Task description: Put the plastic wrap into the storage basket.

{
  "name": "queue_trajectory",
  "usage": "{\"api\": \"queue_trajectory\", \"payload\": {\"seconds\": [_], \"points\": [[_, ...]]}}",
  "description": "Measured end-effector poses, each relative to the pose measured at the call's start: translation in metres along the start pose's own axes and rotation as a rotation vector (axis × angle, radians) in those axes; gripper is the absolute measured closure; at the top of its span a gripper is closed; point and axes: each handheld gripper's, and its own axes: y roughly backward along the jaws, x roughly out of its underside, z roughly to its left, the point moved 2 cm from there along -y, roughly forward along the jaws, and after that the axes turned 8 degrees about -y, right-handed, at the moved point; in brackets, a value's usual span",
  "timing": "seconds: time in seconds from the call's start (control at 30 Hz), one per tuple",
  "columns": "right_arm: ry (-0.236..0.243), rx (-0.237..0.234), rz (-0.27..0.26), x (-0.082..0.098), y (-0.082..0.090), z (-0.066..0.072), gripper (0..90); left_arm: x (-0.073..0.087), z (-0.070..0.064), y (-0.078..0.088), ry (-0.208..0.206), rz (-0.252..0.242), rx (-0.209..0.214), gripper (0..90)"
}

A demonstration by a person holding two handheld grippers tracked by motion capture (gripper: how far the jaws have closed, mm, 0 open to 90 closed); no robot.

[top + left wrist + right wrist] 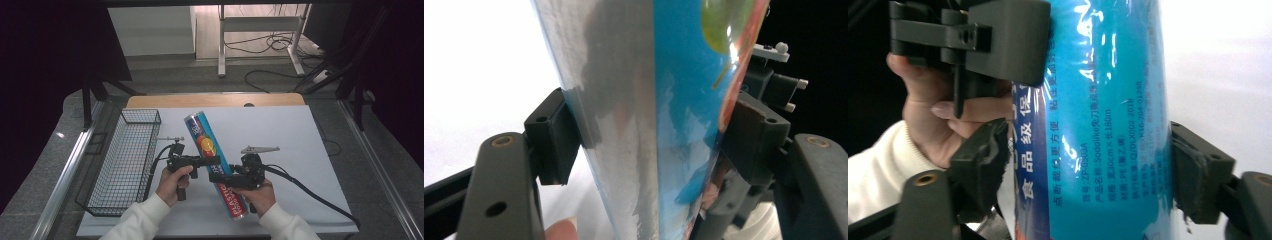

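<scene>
Your two hands come in low at the near edge of the desk (300, 120), each with a claw on the blue plastic-wrap roll (215, 162), which lies slantwise across the white sheet, its far end pointing up and away and its near end down by your right wrist. Your left claw (214, 161) is clenched on the roll at its middle: in the left gripper view both pads (555, 135) press flat against the glossy wrapper. Your right claw (227, 179) sits lower on the roll, and in the right gripper view its jaws straddle the blue tube with the pads slackened, one of them (1198, 170) at the very edge of it, so take that one as released. This looks like a hand-over from right to left, with the wire basket (125, 160) standing well to the left as the likely place for the roll. Next you probably need to draw the right claw clear of the tube without nudging it, then lift with the left alone, watching that the long roll does not tip in a one-point grip.
</scene>
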Motion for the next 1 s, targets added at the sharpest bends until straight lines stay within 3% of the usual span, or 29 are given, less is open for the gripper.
{"api": "queue_trajectory", "payload": {"seconds": [0.13,0.27,0.43,0.6,0.73,1.0], "points": [[0.042,0.029,-0.040,-0.005,0.014,0.005,13.9,-0.002,0.000,0.008,-0.023,0.006,-0.036,31.6],[0.098,0.061,-0.073,-0.010,0.038,0.008,11.6,-0.006,0.000,0.019,-0.032,0.003,-0.063,31.7],[0.109,0.115,-0.096,-0.010,0.069,-0.005,11.3,-0.012,-0.003,0.035,-0.053,-0.005,-0.109,31.7],[0.058,0.156,-0.103,-0.005,0.092,-0.026,11.9,-0.018,-0.009,0.049,-0.071,0.014,-0.148,31.8],[0.039,0.174,-0.086,0.000,0.097,-0.036,12.3,-0.026,-0.014,0.063,-0.090,0.033,-0.202,31.8],[0.028,0.181,-0.077,0.000,0.100,-0.041,13.4,-0.041,-0.028,0.091,-0.120,0.060,-0.265,31.9]]}}
